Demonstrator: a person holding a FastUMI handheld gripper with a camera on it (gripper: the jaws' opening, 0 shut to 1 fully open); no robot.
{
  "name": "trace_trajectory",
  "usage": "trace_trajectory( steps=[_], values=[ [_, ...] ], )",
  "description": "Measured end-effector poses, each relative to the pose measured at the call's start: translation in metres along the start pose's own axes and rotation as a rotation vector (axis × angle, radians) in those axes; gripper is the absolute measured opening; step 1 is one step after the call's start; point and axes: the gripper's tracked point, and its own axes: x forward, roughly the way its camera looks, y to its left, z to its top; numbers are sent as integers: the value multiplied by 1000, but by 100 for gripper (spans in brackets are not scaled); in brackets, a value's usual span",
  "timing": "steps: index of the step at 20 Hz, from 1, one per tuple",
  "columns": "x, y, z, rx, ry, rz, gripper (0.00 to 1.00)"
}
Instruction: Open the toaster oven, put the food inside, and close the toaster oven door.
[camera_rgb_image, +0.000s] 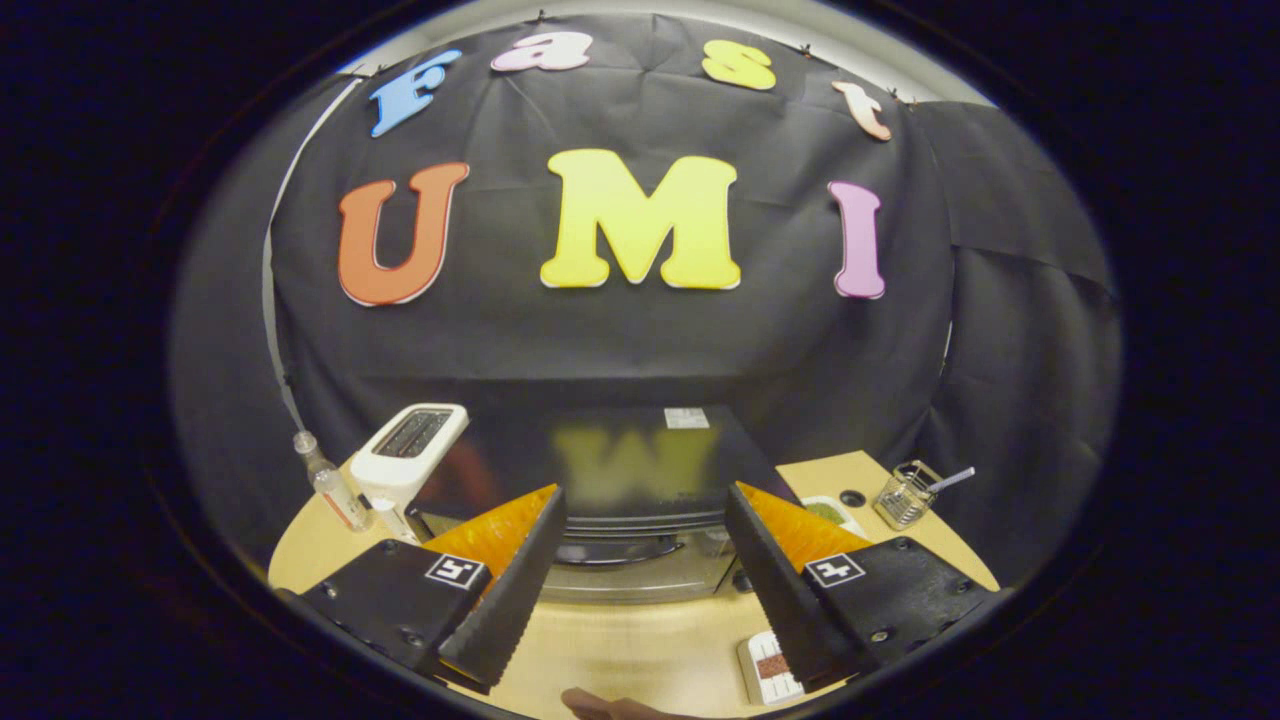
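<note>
A black toaster oven (630, 470) with a glossy top stands on the wooden table (640, 640) just ahead of my fingers. Its glass door (640, 570) is closed, and the dark curved handle (615, 552) runs across the door's top, between my fingers and a little beyond them. My gripper (640, 585) is open wide, with nothing between the fingers. A small white tray with a piece of food (768, 668) lies on the table beside the right finger, near the table's front edge.
A white pop-up toaster (410, 455) and a clear bottle (330, 485) stand left of the oven. A white dish with something green (830, 512) and a wire basket with a utensil (908, 492) sit to its right. Part of a hand (610, 707) shows at the table's front.
</note>
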Motion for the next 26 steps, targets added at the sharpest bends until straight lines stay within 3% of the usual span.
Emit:
trace_trajectory(
  steps=[8,26],
  values=[
    [40,26,-30,18,106,65,100],
    [36,23,-31,14,-10,81,100]
  ],
)
